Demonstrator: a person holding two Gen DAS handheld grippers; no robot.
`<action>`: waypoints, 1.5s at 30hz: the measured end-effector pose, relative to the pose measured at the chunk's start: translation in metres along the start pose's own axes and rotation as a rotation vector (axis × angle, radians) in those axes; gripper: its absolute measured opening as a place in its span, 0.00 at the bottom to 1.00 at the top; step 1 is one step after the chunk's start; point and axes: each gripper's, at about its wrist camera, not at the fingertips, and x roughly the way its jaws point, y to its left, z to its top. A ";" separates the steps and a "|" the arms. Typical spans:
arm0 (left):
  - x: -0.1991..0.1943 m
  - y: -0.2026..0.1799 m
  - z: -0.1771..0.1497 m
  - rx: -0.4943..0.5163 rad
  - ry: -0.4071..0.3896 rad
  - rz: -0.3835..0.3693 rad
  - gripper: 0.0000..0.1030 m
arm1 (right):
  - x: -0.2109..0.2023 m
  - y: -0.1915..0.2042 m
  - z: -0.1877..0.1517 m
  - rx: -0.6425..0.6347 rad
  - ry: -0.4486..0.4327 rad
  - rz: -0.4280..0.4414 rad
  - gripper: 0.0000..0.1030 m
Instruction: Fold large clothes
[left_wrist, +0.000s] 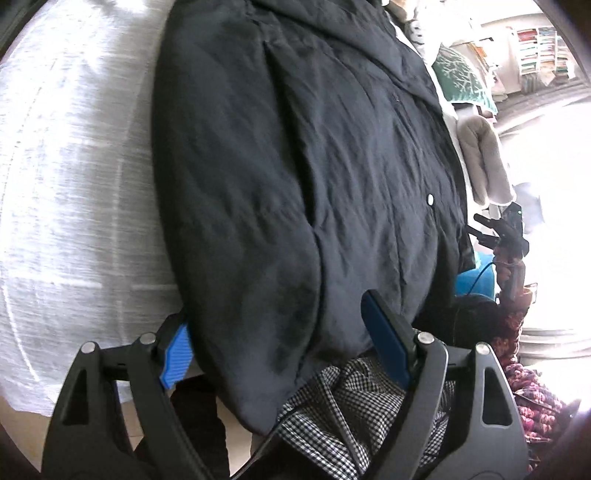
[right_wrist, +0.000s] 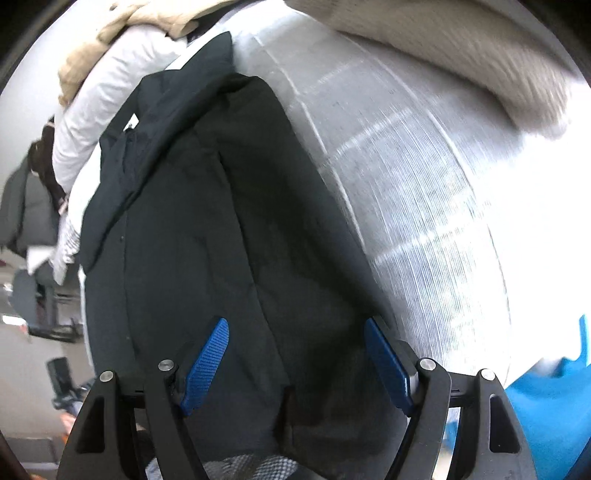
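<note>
The dark navy quilted jacket (left_wrist: 295, 184) is straddled at six o'clock by both gaping tongs, left (left_wrist: 284, 345) and right (right_wrist: 295, 363), nothing gripped, apparently for hem seizure.

No legible text, label, brand, number or sign in either wrist view. Dark jacket (left_wrist: 295, 177) carries only a plain white snap button (left_wrist: 430, 199), unmarked. Shelf items (left_wrist: 539, 51) beyond the jacket are too small and blurred to read.
</note>
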 end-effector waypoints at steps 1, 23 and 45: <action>0.000 -0.001 0.000 0.006 0.002 -0.002 0.79 | 0.000 -0.002 -0.003 0.009 0.005 0.004 0.75; 0.002 -0.007 -0.012 -0.011 -0.005 0.090 0.33 | 0.016 0.019 -0.034 -0.168 0.107 -0.165 0.14; -0.113 -0.051 0.123 -0.131 -0.605 -0.032 0.07 | -0.076 0.126 0.077 -0.166 -0.480 0.146 0.07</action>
